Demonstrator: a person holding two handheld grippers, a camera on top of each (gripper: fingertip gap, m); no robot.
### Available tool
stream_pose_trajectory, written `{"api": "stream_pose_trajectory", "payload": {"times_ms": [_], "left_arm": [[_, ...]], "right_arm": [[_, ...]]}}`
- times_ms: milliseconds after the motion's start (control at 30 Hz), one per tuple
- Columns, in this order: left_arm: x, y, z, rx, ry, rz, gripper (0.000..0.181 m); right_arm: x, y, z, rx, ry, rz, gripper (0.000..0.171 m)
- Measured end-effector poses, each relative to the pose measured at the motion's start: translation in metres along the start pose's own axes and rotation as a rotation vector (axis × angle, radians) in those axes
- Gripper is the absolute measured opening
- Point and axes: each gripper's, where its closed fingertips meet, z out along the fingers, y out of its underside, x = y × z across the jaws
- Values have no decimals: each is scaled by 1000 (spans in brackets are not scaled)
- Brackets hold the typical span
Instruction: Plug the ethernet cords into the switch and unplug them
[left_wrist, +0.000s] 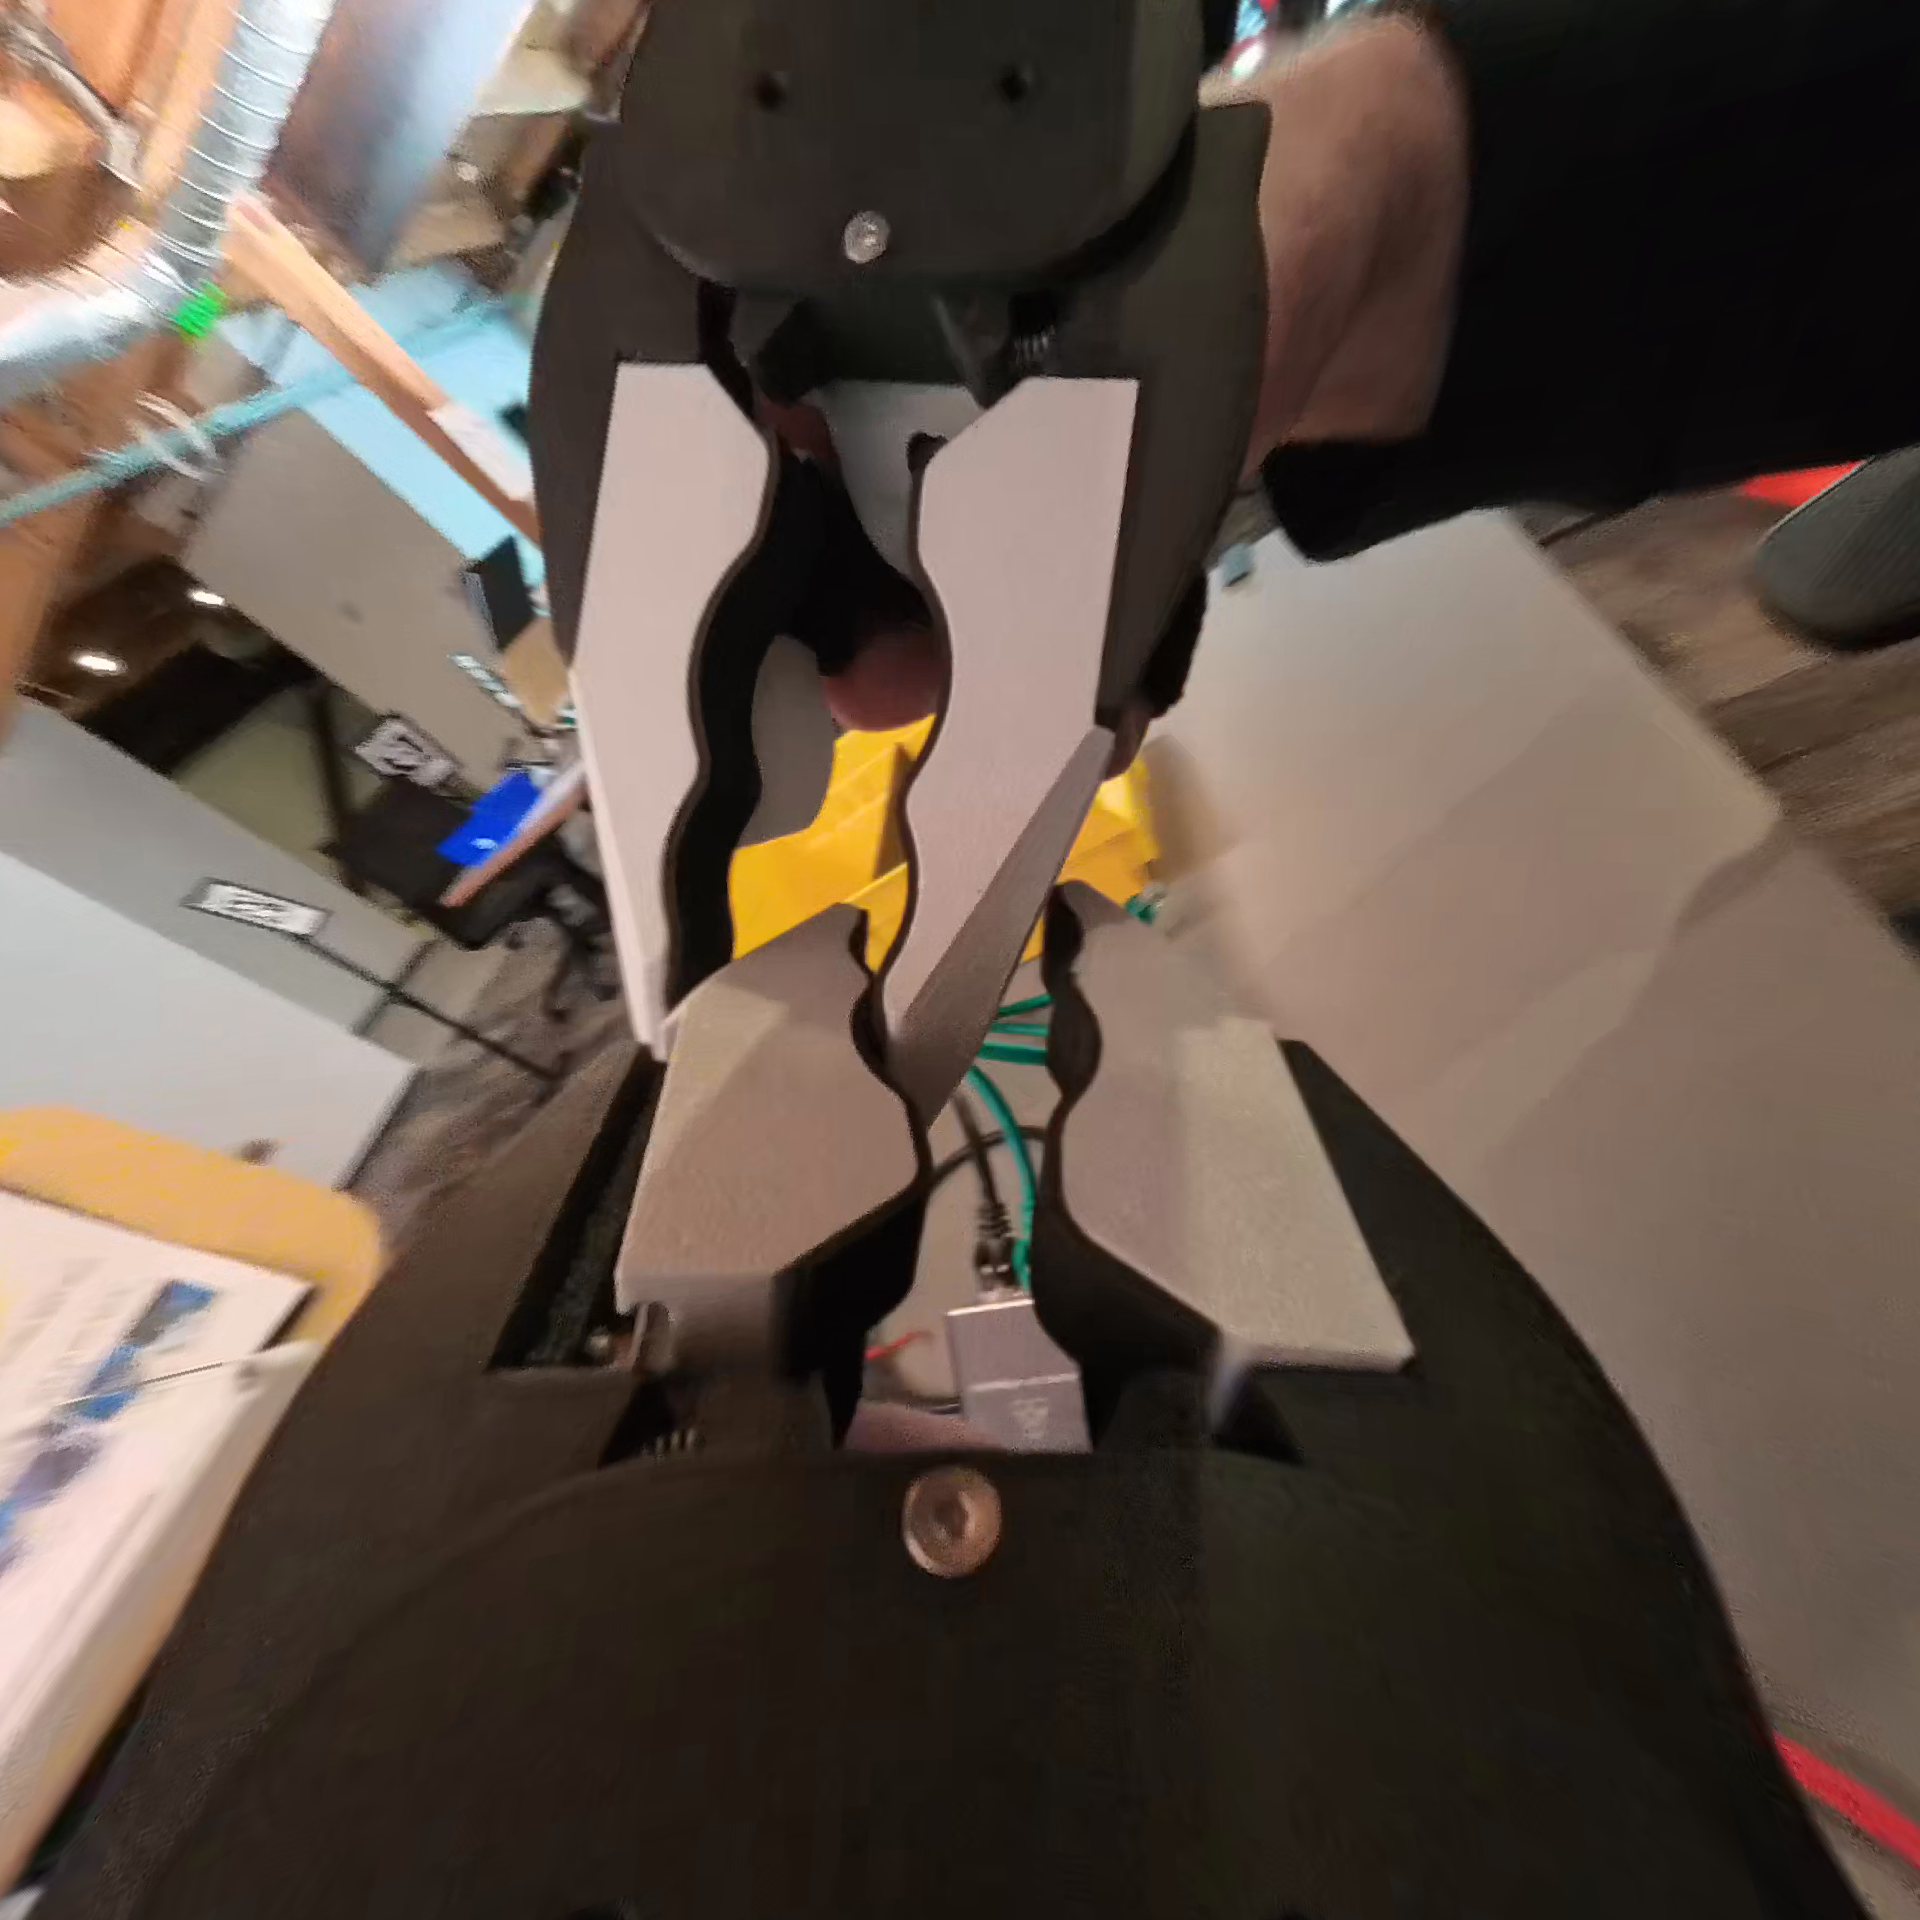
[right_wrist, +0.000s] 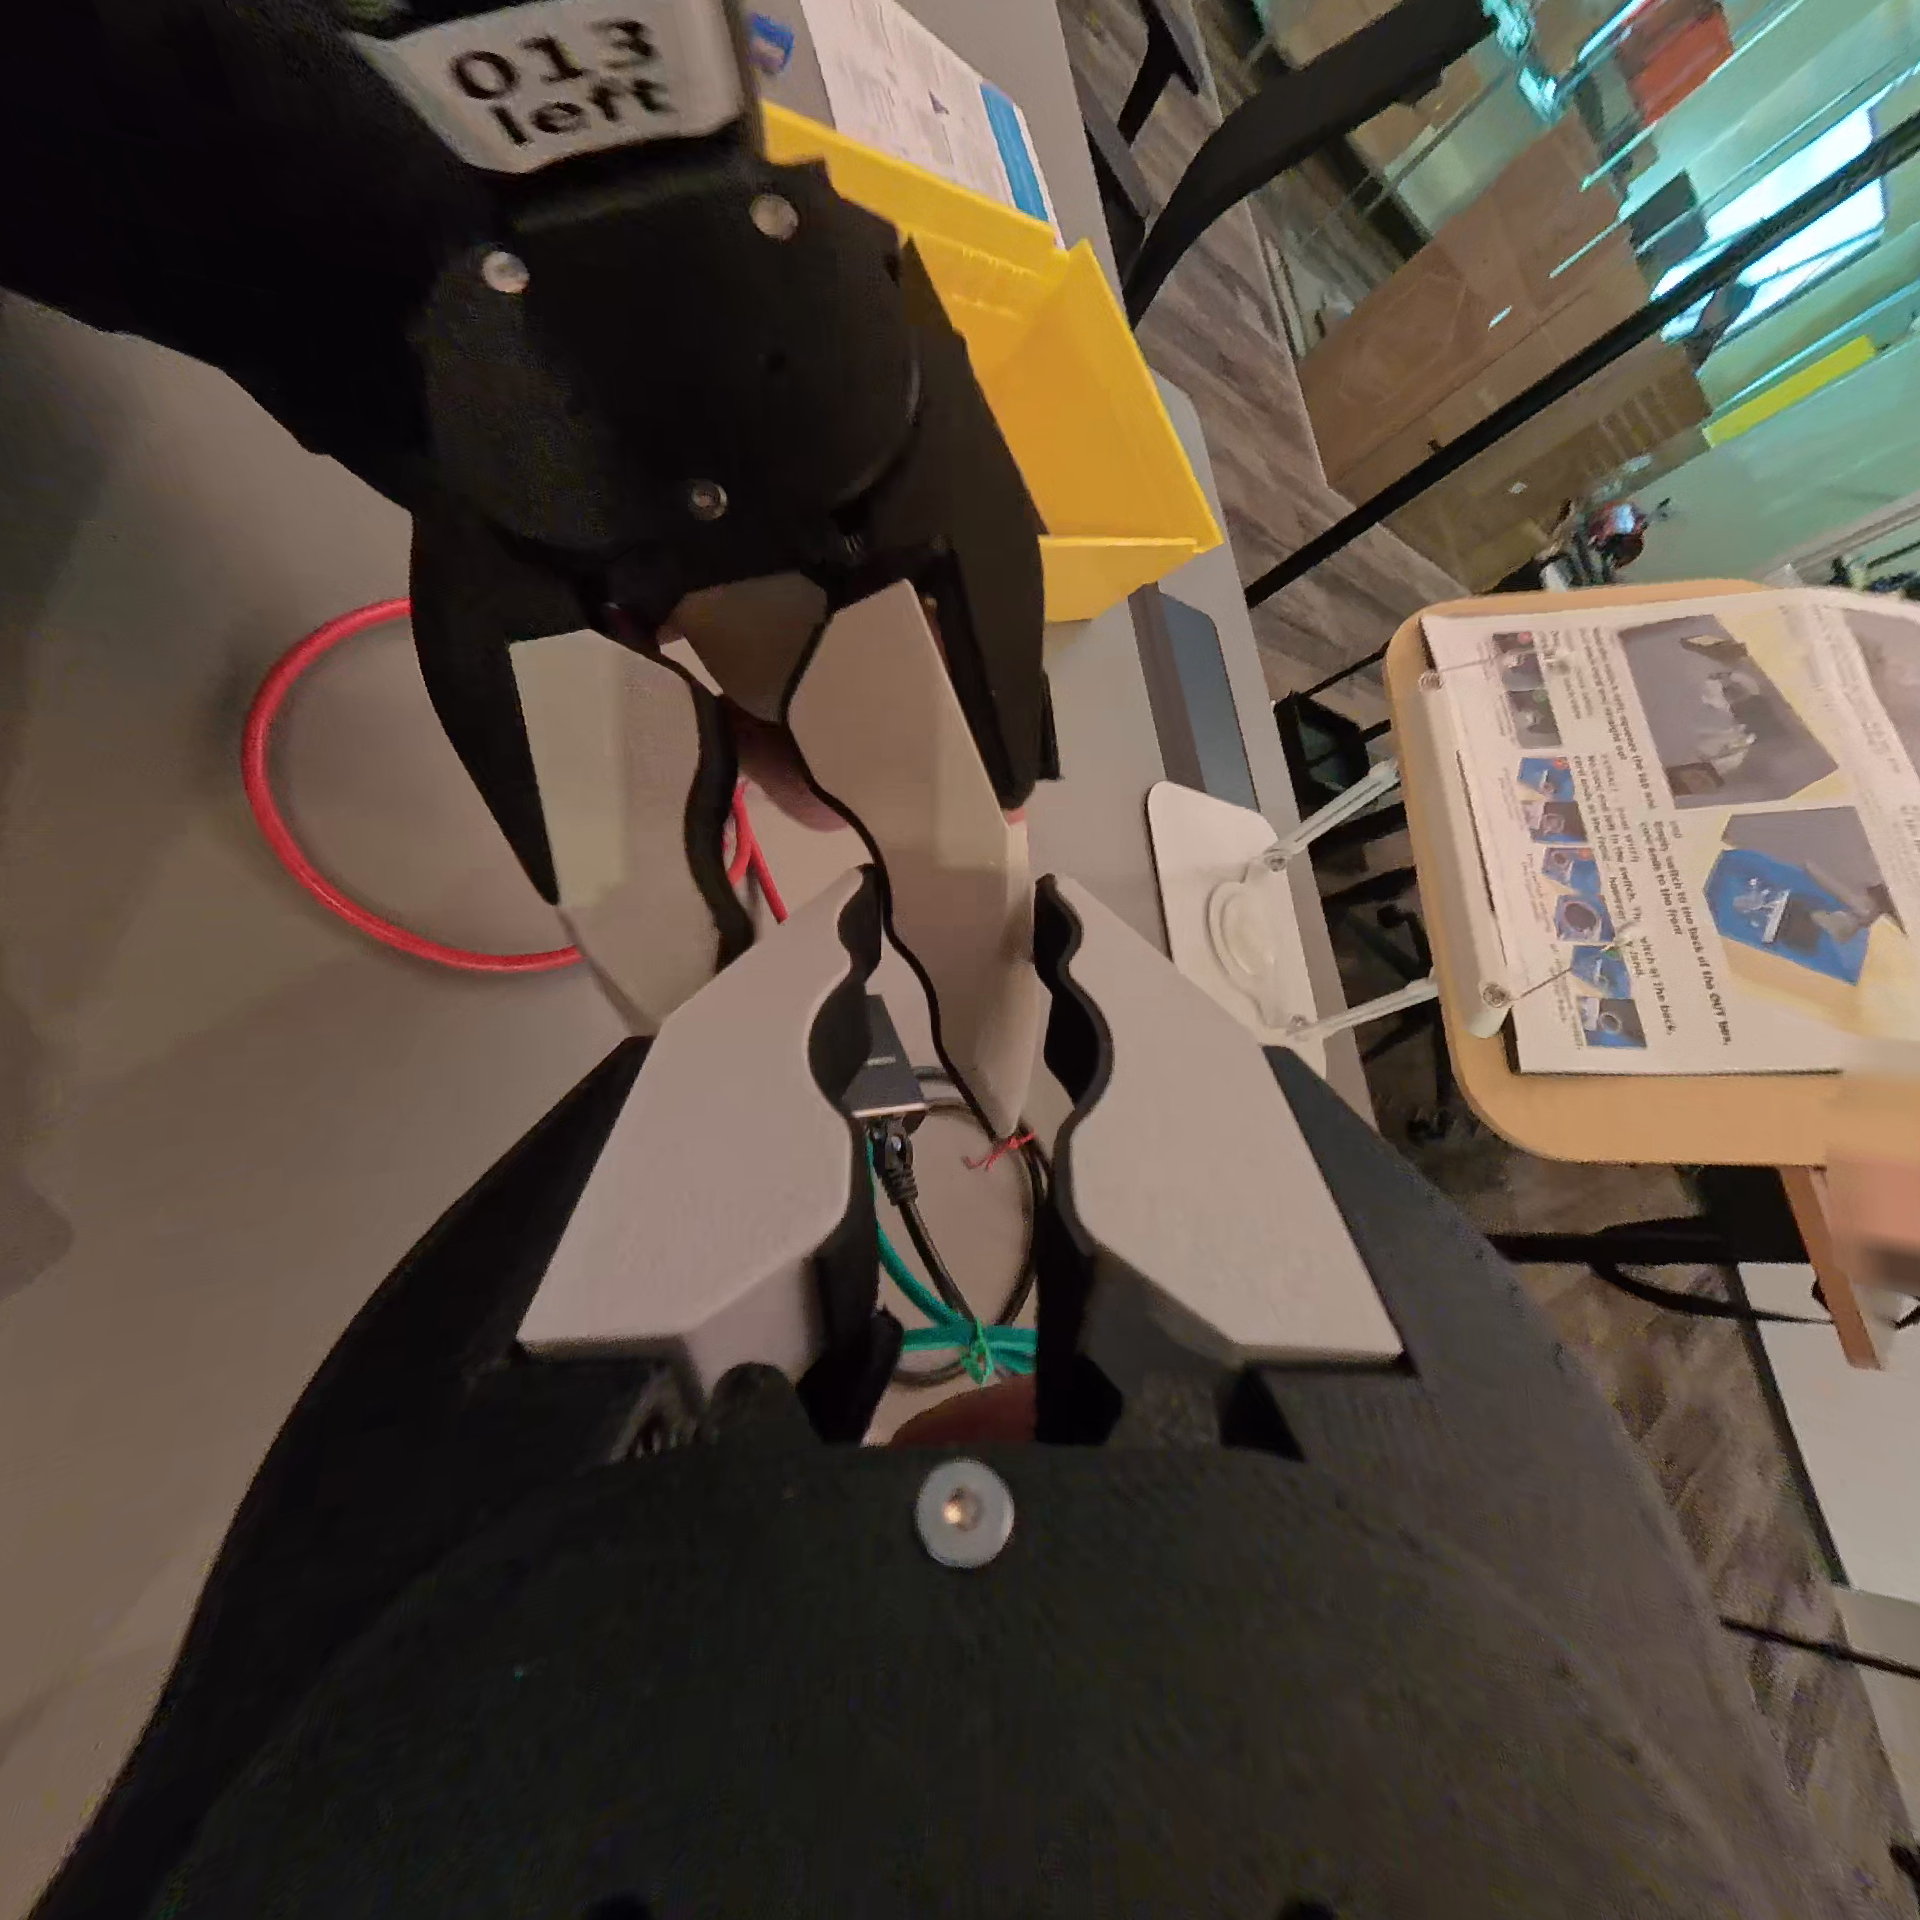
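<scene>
A small grey metal switch (right_wrist: 881, 1070) lies on the grey table, seen through the gap between my right gripper's fingers. It also shows in the left wrist view (left_wrist: 1016, 1377). A black ethernet plug (right_wrist: 894, 1164) sits at its port end, also seen in the left wrist view (left_wrist: 992, 1242). A green cord (right_wrist: 935, 1340) runs beside it. My right gripper (right_wrist: 951, 904) and left gripper (left_wrist: 956, 914) face each other above the switch, both open and holding nothing. One finger of each reaches into the other's gap.
A yellow bin (right_wrist: 1049, 395) stands on the table beyond the switch. A red cord loop (right_wrist: 312, 831) lies to the left. A wooden stand with printed sheets (right_wrist: 1621, 831) stands off the table's right edge. A person's hand (left_wrist: 1351, 260) holds the right gripper. One gripper's finger ends stand about 5 cm off the other's.
</scene>
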Motion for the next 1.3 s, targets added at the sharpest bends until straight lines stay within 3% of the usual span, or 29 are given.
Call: {"api": "stream_pose_trajectory", "payload": {"times_ms": [133,200,433,633,767,933,1033,1133,1200,1300], "left_arm": [[17,1,2,-7,118,-85,52],[21,-2,1,19,155,-126,42],[19,1,7,-31,154,-127,40],[17,1,8,-53,116,-53,47],[11,4,8,-78,71,-20,30],[5,18,11,-132,-4,63,33],[-1,24,10,-173,-51,116,16],[-5,27,11,-174,-85,155,18],[-10,25,8,-169,-124,187,2],[-14,16,4,-127,-141,220,7]], "right_arm": [[-6,-7,-1,33,-24,-19,31],[-9,-6,-1,25,-44,-15,29],[-6,0,-5,31,-56,44,27],[-5,-4,-8,94,-92,132,28],[-7,-4,-8,76,-93,136,28],[-6,2,-1,2,-69,138,28],[-8,4,1,-19,-67,155,27],[-6,5,3,-30,-62,168,28],[-7,3,3,-19,-65,161,28],[-5,-4,1,28,-51,142,31]]}}
